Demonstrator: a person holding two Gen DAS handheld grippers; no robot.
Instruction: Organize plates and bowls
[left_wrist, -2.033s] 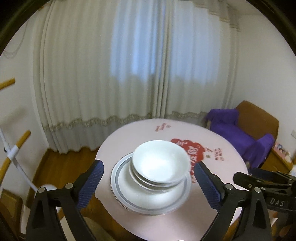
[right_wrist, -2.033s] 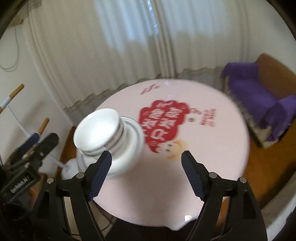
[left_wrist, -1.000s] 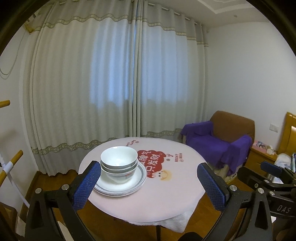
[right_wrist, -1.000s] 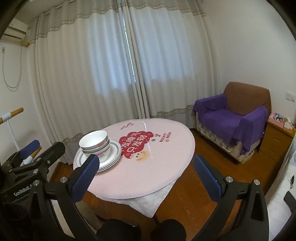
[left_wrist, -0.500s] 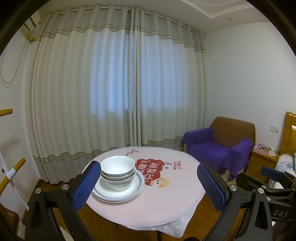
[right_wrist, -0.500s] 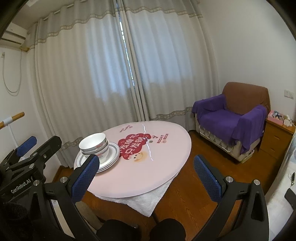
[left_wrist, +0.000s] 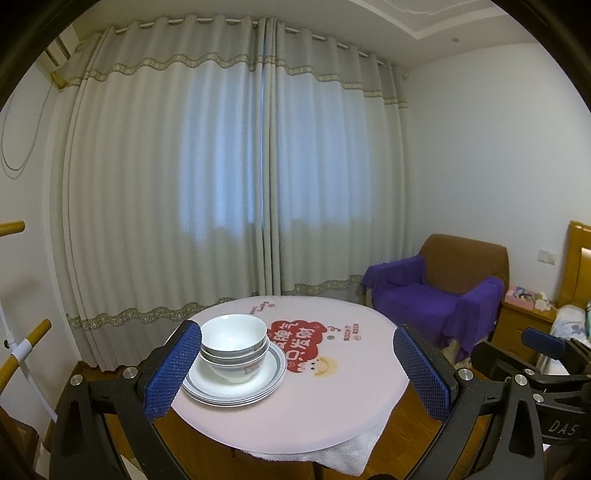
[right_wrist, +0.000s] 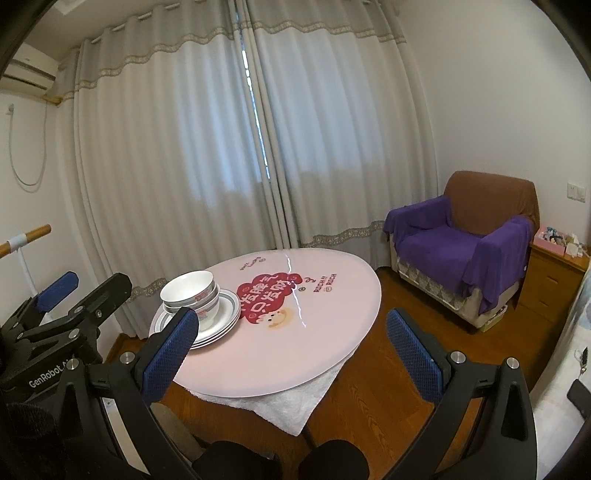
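White bowls (left_wrist: 233, 347) sit nested on a stack of grey-rimmed plates (left_wrist: 266, 380) at the left side of a round pink table (left_wrist: 351, 402). In the right wrist view the same bowls (right_wrist: 191, 291) rest on the plates (right_wrist: 225, 314) on the table (right_wrist: 314, 332). My left gripper (left_wrist: 295, 369) is open and empty, held back from the table with the stack just inside its left finger. My right gripper (right_wrist: 291, 354) is open and empty too, well away from the table edge. The left gripper (right_wrist: 64, 302) shows at the left of the right wrist view.
A brown armchair with a purple throw (left_wrist: 443, 295) stands right of the table, beside a wooden nightstand (left_wrist: 524, 321). Long curtains (left_wrist: 240, 184) hang behind. A white cloth (right_wrist: 291, 402) droops under the table's near edge. Wooden poles (left_wrist: 22, 347) stand at the left.
Both grippers have pulled far back and up from the table; the stack of bowls and plates has shrunk from close-up to distant. The stack itself has not moved.
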